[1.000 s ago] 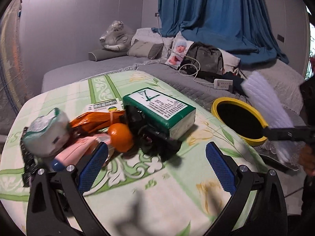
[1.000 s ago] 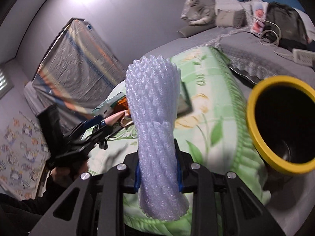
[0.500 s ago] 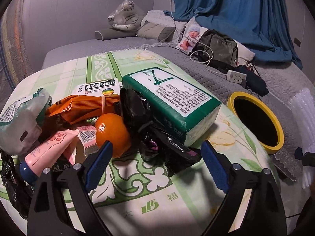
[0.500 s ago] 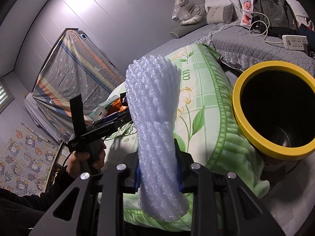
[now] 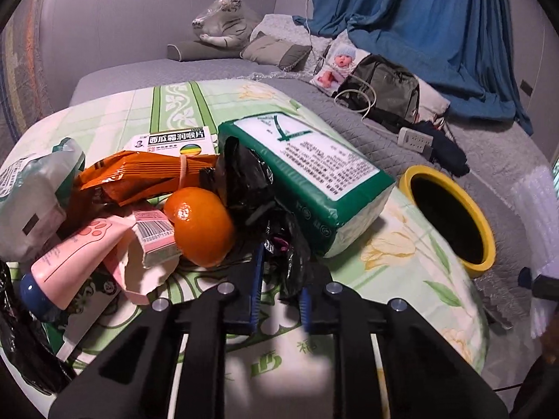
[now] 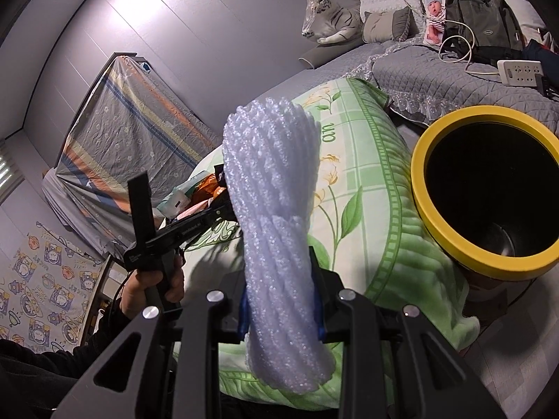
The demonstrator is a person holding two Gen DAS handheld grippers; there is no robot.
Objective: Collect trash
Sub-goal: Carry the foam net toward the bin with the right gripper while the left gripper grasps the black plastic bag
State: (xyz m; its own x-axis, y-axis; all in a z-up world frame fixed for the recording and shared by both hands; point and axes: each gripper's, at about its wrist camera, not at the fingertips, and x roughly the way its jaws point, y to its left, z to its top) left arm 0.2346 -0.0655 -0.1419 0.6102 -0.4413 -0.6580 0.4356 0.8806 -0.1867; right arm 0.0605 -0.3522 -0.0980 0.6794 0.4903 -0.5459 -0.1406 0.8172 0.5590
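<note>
white foam netting (image 6: 276, 230) was clamped upright in right gripper (image 6: 281, 309), beside yellow-rimmed bin (image 6: 419, 188) at frame right, probably for dropping; left gripper (image 5: 279, 289) pinched black plastic bag (image 5: 251, 188), centre.

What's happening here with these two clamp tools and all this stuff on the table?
A person is clearing trash. The right gripper is shut on a white foam net sleeve, held beside the yellow-rimmed black bin. The left gripper pinches a crumpled black plastic bag in the clutter next to an orange and a green tissue pack.
</note>
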